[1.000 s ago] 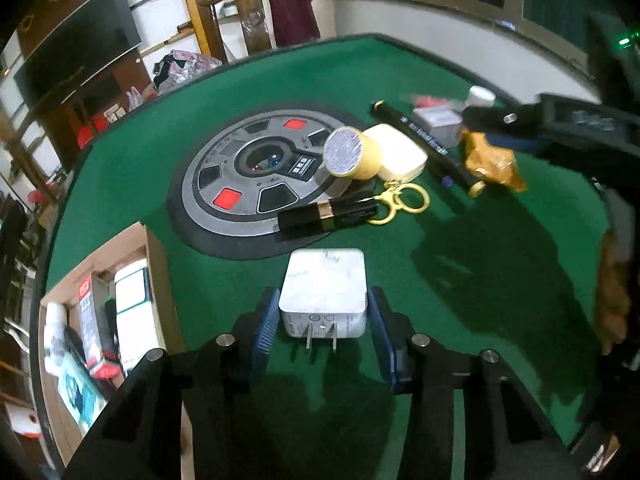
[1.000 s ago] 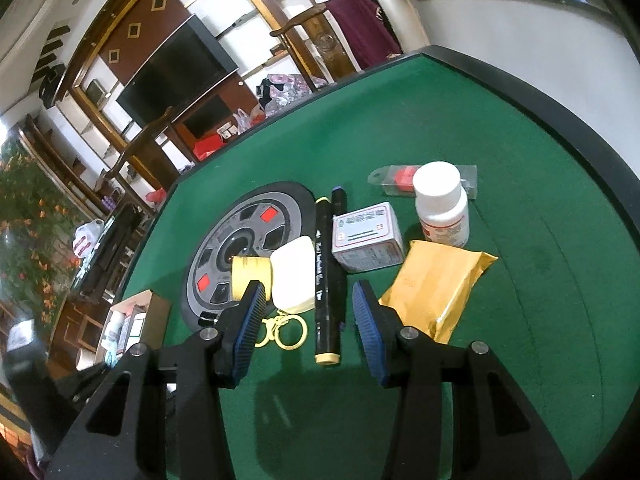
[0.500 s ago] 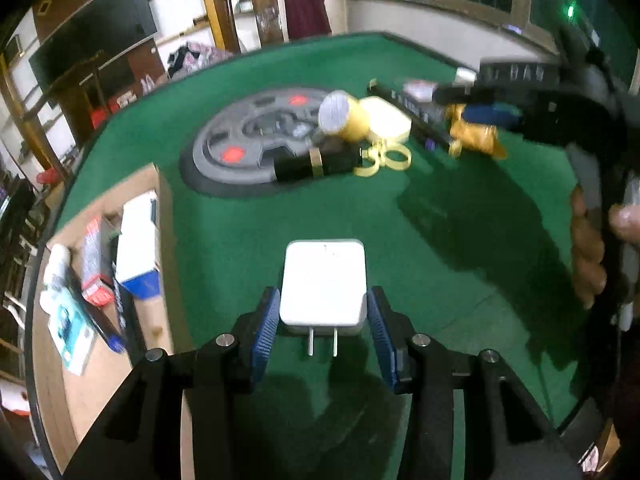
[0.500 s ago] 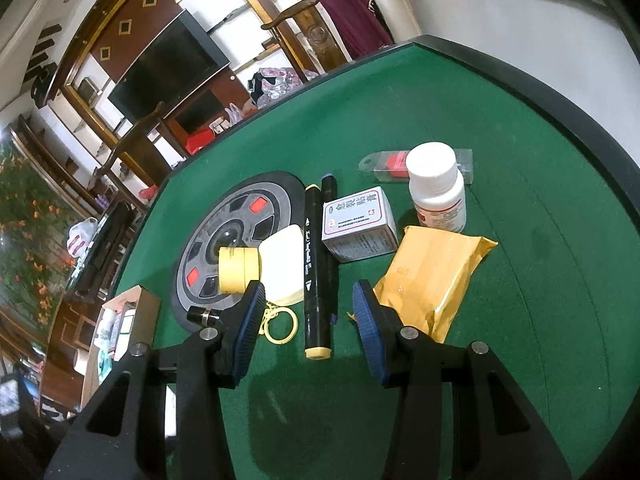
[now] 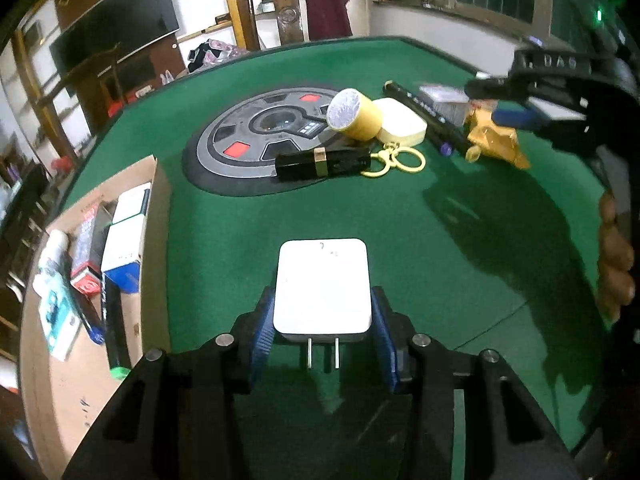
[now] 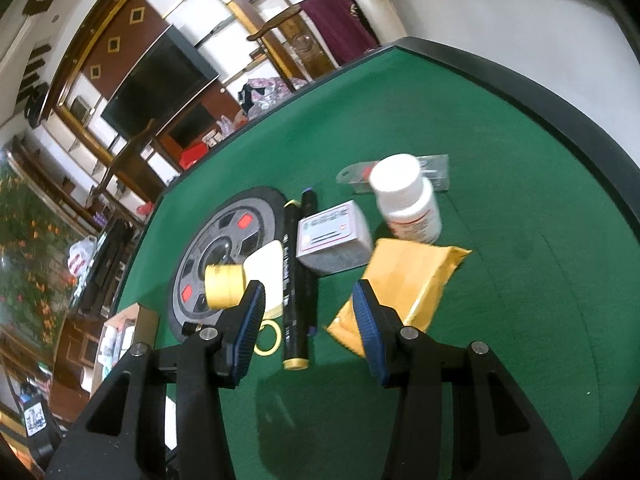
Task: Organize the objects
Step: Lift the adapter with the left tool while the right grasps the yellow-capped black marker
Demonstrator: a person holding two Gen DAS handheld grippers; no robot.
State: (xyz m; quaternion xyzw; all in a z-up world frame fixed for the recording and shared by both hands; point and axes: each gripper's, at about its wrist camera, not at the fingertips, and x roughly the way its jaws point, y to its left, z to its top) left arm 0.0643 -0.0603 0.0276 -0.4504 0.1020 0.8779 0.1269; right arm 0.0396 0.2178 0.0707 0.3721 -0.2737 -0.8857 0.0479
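Left of my left claw point(image 5: 322, 338): cardboard box point(image 5: 86, 344), part filled, long axis running away from me. Left claw: pads clamped on white charger point(image 5: 322, 286), prongs pointing back at me, held above green table point(image 5: 460, 240). I judge next move a sideways carry left; left hand nearer box. Ahead of my right claw point(image 6: 306, 326): black marker point(image 6: 294, 284) lying lengthwise between jaws' line, yellow packet point(image 6: 404, 280) behind right pad. Right claw part open, holding nothing.
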